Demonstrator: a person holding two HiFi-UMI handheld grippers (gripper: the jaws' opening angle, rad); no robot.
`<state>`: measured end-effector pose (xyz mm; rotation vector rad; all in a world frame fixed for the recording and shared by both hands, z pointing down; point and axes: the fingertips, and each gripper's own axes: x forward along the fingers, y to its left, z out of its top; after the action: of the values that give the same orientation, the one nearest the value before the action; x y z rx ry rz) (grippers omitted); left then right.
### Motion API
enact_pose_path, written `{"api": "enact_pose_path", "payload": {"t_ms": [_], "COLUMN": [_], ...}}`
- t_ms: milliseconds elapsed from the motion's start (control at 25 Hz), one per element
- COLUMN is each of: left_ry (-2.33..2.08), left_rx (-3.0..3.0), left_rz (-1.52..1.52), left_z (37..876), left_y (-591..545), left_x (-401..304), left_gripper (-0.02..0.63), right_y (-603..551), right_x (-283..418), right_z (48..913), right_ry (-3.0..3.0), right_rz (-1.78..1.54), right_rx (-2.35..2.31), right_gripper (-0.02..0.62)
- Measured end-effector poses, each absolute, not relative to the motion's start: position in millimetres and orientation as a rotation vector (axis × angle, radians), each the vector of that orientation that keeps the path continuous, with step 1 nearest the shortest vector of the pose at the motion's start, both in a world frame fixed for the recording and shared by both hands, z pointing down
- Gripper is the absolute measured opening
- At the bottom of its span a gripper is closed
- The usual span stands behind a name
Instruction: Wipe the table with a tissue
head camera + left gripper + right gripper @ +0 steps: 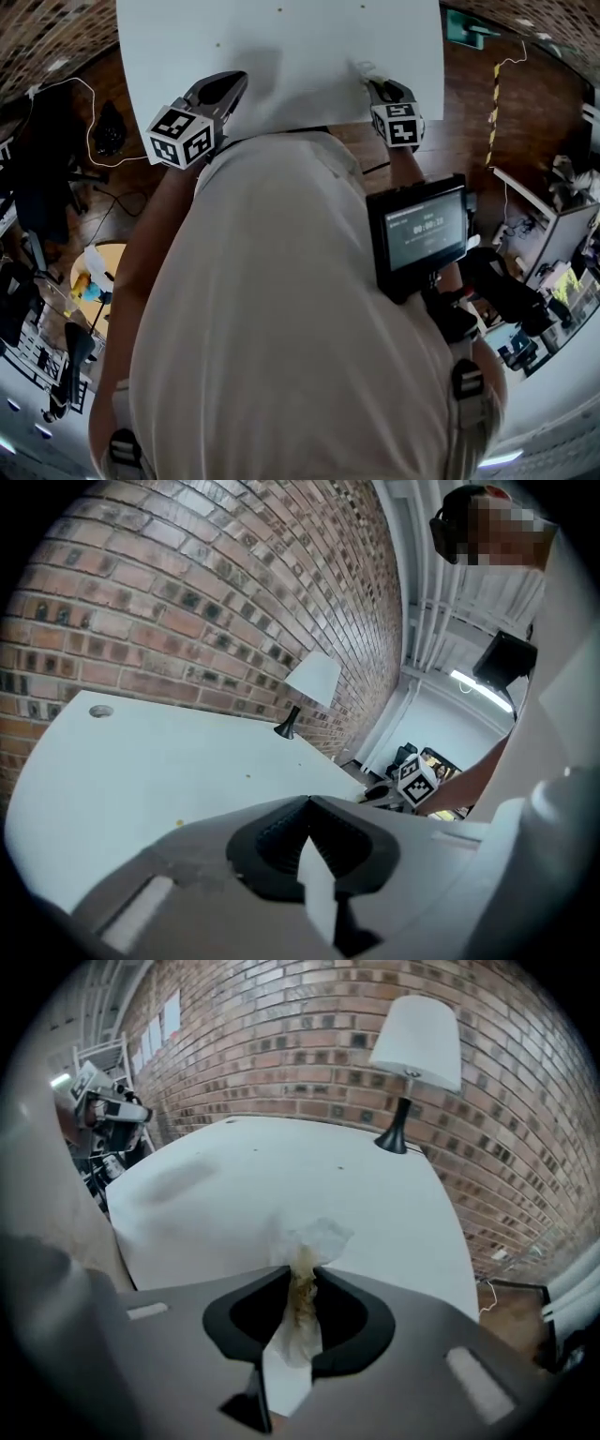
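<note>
Right gripper (302,1279) pinches a stained tissue (317,1238) over the white table (309,1171). Left gripper (307,803), jaws pressed together and empty, hovers over the table's near edge.

The table (281,1185) is smooth matt white, the tissue (306,1274) over it thin crumpled paper, the wall (309,1044) behind it rough brick.

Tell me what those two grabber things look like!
The left gripper and right gripper each have a smooth grey body with black ribbed pads at the mouth. Each carries a white cube printed with black square patterns. The person wears a pale shirt.
</note>
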<state>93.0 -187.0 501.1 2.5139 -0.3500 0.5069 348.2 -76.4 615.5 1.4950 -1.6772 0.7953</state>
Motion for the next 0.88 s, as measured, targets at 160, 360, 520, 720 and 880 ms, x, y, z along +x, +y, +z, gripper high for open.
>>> {"api": "enact_pose_path", "payload": {"t_ms": [160,360,520,720,880], "left_ry": [-0.316,-0.312,-0.314,-0.334,-0.367], "left_rx": [2.522,2.527,2.516,2.519,2.522], "left_rz": [0.524,0.534,0.556,0.557,0.551], "left_z": [501.6,500.3,506.7,505.2,498.4], "left_y": [-191.1,-186.3,-183.9,-180.7,-175.4], "left_x": [123.2,118.3,126.7,131.5,128.4], "left_gripper": [0.005,0.005,0.005,0.005,0.005], "right_y": [-55.1,-13.0,-32.2,-86.2,-132.4], "right_x": [401.7,441.3,472.0,474.4,454.1], "right_z": [618.3,616.8,608.0,587.6,577.3], "right_ry": [-1.577,-1.428,-1.432,-1.625,-1.834], "right_rz": [0.877,0.909,0.917,1.04,1.162], "right_rx": [1.559,1.716,1.854,2.026,2.011], "right_gripper": [0.077,0.077,0.077,0.077,0.077]}}
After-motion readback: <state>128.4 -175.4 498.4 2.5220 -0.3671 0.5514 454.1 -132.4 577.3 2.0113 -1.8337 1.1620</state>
